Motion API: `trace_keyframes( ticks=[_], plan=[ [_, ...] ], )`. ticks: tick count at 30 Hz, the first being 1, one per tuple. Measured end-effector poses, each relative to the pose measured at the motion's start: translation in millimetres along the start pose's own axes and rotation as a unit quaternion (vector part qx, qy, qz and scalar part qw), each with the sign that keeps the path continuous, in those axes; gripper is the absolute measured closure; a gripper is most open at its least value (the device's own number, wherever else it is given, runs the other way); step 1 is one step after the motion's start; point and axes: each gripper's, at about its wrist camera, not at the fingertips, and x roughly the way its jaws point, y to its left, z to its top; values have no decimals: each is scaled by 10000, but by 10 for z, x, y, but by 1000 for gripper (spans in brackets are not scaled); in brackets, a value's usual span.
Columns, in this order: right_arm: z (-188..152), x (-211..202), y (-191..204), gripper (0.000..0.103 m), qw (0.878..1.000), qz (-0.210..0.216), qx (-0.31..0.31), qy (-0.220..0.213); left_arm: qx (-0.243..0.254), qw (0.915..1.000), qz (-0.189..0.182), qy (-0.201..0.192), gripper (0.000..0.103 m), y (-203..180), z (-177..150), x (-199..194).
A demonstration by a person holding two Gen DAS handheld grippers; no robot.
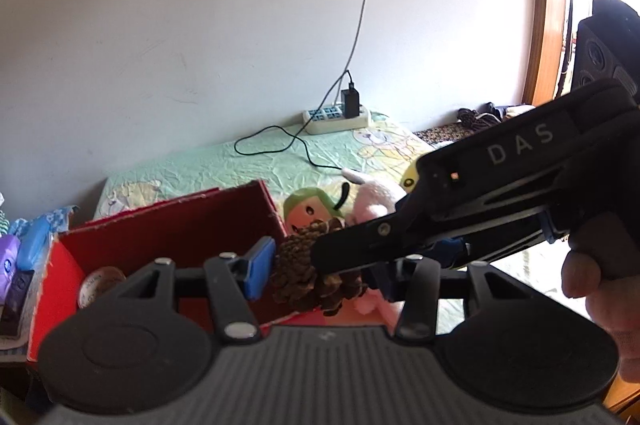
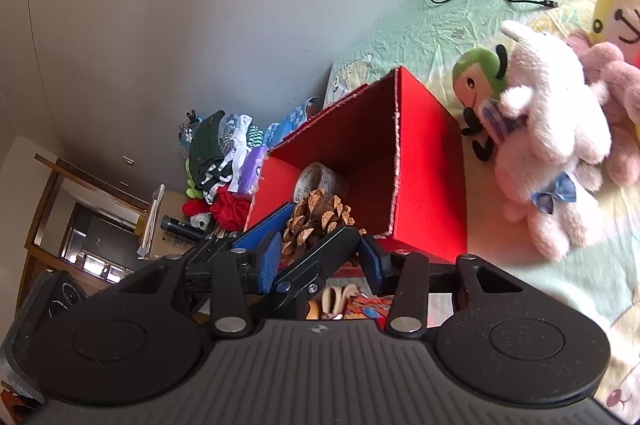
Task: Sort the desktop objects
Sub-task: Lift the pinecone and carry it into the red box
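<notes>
Basically mid-air over the near rim of a red cardboard box (image 1: pixel 180 237): brown pine cone (image 1: pixel 296 261), woody, scales flared and rough. Pinched between the blue ribbed pads of the left gripper (image 1: pixel 320 265), one pad (image 1: pixel 260 267) pressed against the cone's side, the other hidden behind a black finger crossing in front. Coming in from the right side, held in a hand (image 1: pixel 600 289): right gripper (image 2: pixel 320 261), matte black plastic, jaws parted at medium width, one finger of the left gripper lying in that gap, cone just past the pad tips; contact with the cone not clear.

Box open-topped, boxy, ragged cut edges, standing on a crinkled pale-green cartoon-print sheet (image 2: pixel 400 37). Inside, on the bottom: round roll of printed tape (image 2: pixel 320 177).

Just beside the box's outer wall: fuzzy white plush animal (image 2: pixel 552 113) with a blue checked bow, leaning against a smooth green pear-shaped plush (image 2: pixel 476 69). Further back near the wall: cream power strip (image 1: pixel 336 117), thin black cable looping across the sheet.
</notes>
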Motion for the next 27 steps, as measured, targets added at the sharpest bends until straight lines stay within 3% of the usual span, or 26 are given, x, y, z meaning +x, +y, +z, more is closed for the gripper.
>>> trace_keyframes(
  ticks=[3, 4, 6, 10, 12, 13, 15, 23, 27],
  plan=[
    [133, 162, 148, 59, 9998, 4, -194, -36, -32, 9999, 3, -127, 57, 208, 56, 16],
    [185, 215, 176, 59, 9998, -2, -197, -26, -87, 9999, -92, -108, 66, 285, 79, 41],
    [258, 362, 200, 59, 9998, 14, -166, 54, -131, 9998, -145, -84, 72, 403, 96, 91],
    [365, 676, 242, 60, 9996, -65, -182, 191, -260, 9996, -73, 1, 73, 686, 73, 227],
    [416, 832, 253, 70, 9994, -127, -186, 262, -279, 9995, -80, 98, 70, 847, 45, 291],
    [452, 888, 256, 74, 9992, -169, -243, 281, -285, 9994, -63, 167, 67, 936, 29, 323],
    [511, 930, 238, 78, 9987, -265, -322, 309, -363, 9986, -87, 362, 71, 1135, -37, 368],
    [636, 1124, 107, 79, 9933, -866, -533, 553, -1018, 9876, -56, 1194, 79, 1742, -281, 636],
    [682, 1426, 159, 79, 9847, -1158, -959, 883, -1262, 9786, -512, 1542, 79, 1771, -285, 741]
  ],
)
